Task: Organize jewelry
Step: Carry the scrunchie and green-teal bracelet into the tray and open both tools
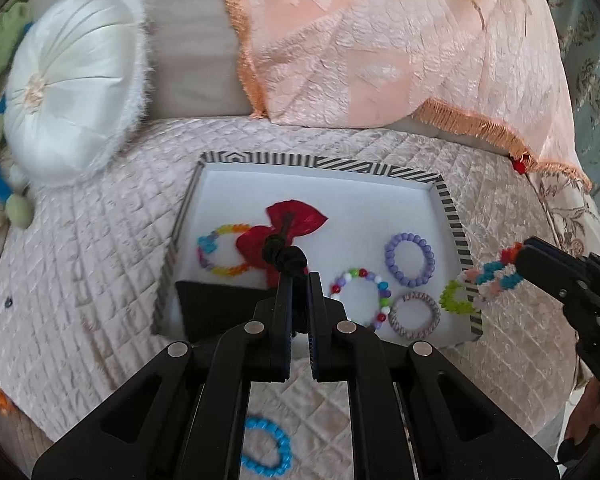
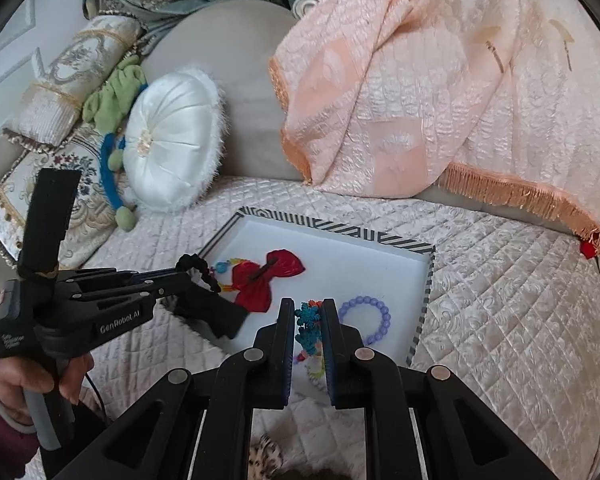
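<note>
- Left gripper [image 1: 296,276] jaws pinch a black hair tie [image 1: 283,255] above the tray [image 1: 448,204].
- Right gripper [image 2: 307,312] jaws clamp a woven bracelet [image 2: 309,322] over the tray's near right edge.

Quilted sofa cover [image 1: 100,264] — soft cloth with a faint sheen; round cushion [image 1: 72,92] glossy satin, fuzzy-edged. Tray [image 1: 380,208] matt white inside; purple bracelet [image 1: 409,259] — smooth plastic beads.

- Soft, even daylight fills both views; shadows are faint and diffuse.
- The white satin cushion [image 1: 74,84] shows a mild sheen, brightest at its upper right.
- The tray's white floor [image 2: 340,256] reads slightly bluish, near overexposed.
- Fisheye bending curves the frame edges, with black vignette corners.
- Slight blur softens the beaded bracelet [image 1: 490,278] at right.
</note>
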